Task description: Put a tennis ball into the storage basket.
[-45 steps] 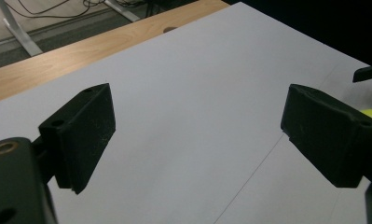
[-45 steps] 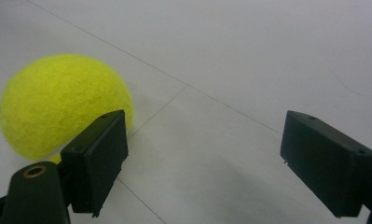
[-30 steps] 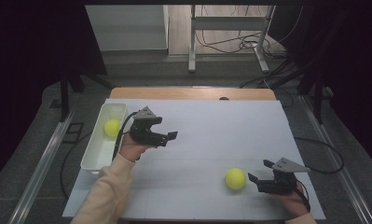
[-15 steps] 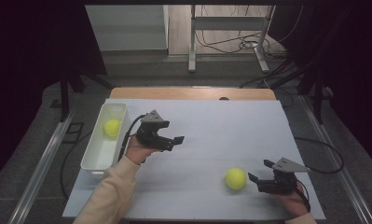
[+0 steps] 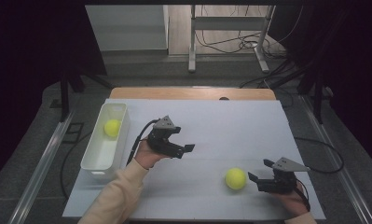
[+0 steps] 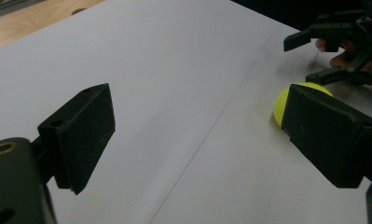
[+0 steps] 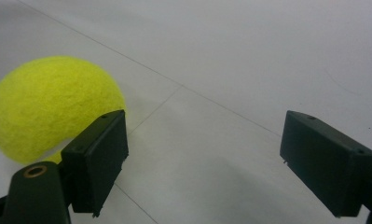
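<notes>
One yellow tennis ball (image 5: 235, 178) lies on the white table near the front right. A second tennis ball (image 5: 112, 127) rests inside the white bin (image 5: 96, 158) at the left. My left gripper (image 5: 183, 141) hovers over the table's middle, open and empty, pointing toward the loose ball. In the left gripper view the ball (image 6: 280, 106) peeks out behind the right jaw, with the left gripper (image 6: 197, 135) wide open. My right gripper (image 5: 261, 170) stands open just right of the ball. In the right gripper view the ball (image 7: 48, 107) sits beside the left jaw, outside the right gripper (image 7: 207, 154).
The white sheet (image 5: 230, 126) covers the table, with a wooden edge (image 5: 193, 93) at the back. Cables and a metal stand (image 5: 230, 46) sit on the floor beyond. The other gripper (image 6: 342, 42) and a hand appear far off in the left gripper view.
My left gripper has moved right and a little nearer, away from the bin toward the loose ball. The right gripper and both balls have stayed put.
</notes>
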`<state>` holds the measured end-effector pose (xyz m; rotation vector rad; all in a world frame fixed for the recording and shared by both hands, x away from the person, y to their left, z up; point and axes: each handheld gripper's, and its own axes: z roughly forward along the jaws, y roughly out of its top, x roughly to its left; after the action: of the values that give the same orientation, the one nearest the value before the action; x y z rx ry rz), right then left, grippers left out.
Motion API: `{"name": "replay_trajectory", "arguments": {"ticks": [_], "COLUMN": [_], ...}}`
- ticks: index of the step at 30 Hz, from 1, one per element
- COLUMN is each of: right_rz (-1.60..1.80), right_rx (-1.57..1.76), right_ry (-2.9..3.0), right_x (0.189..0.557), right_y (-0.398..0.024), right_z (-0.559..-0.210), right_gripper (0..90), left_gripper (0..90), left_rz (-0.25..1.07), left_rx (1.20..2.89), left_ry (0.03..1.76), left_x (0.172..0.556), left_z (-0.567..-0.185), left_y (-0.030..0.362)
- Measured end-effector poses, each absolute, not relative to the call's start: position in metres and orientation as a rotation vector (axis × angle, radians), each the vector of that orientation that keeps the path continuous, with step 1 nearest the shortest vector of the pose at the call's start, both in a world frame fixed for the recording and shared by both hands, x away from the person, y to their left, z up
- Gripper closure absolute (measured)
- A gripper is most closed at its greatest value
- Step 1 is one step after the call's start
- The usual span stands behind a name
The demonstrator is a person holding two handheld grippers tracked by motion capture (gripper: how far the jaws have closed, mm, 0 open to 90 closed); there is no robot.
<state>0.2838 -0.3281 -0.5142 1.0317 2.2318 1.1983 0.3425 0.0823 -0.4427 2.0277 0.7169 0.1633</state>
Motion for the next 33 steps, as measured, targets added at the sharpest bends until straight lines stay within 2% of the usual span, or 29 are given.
{"name": "replay_trajectory", "arguments": {"ticks": [19, 33], "right_rz": [1.181, 1.201], "right_rx": [1.036, 1.015], "right_ry": [2.239, 2.241], "right_x": [0.288, 0.285], "right_y": [-0.324, -0.325], "right_z": [-0.515, -0.514], "right_gripper": [15.7, 15.8], "left_gripper": [10.4, 10.3], "left_rz": [0.085, 0.029], "left_rx": [2.064, 2.118], "left_ry": [0.66, 0.597], "left_x": [0.336, 0.332], "left_z": [-0.454, -0.466], "left_y": [0.056, 0.019]}}
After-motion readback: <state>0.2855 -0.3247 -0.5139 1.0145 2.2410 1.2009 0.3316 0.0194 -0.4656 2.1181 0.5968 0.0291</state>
